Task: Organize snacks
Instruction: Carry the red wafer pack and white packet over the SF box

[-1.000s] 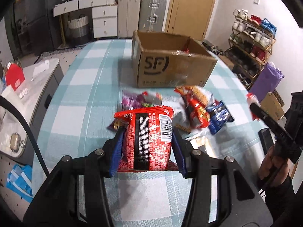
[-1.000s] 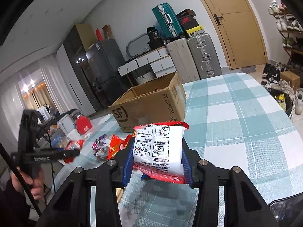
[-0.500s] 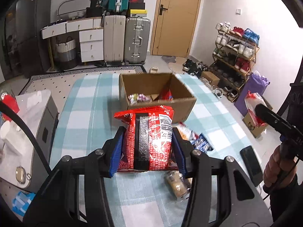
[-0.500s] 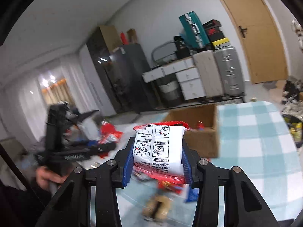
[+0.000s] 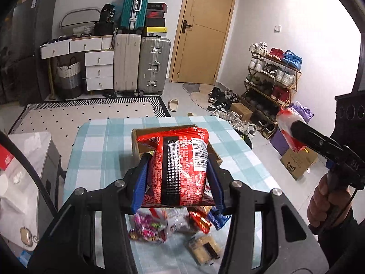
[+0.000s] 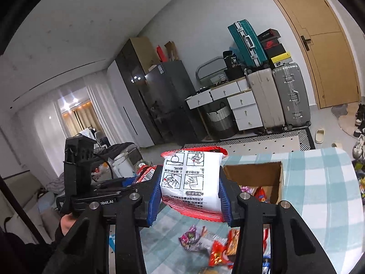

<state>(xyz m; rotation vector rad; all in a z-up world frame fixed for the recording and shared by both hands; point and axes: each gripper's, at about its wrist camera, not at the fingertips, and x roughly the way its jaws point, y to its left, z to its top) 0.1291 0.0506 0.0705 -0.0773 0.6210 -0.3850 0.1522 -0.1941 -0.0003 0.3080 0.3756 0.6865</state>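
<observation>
My left gripper (image 5: 179, 183) is shut on a red snack packet (image 5: 180, 169) with a black stripe and holds it high above the table, in front of the open cardboard box (image 5: 135, 137). My right gripper (image 6: 189, 196) is shut on a white and red snack packet (image 6: 192, 178), also raised, with the box (image 6: 255, 175) beyond it to the right. Each gripper shows in the other's view, the right gripper (image 5: 294, 134) at the right edge and the left gripper (image 6: 136, 178) at the left. Loose snacks (image 5: 159, 226) lie on the checked tablecloth below.
The table (image 5: 102, 141) has a teal and white checked cloth. A tan wrapped snack (image 5: 204, 248) and several packets (image 6: 212, 244) lie near its front. A grey cabinet (image 5: 27, 159) stands left of the table. Suitcases, drawers and a shoe rack line the far wall.
Both grippers have risen with their packets and tilted up, so the box and table now sit lower and farther in view. Neither grip has changed.
</observation>
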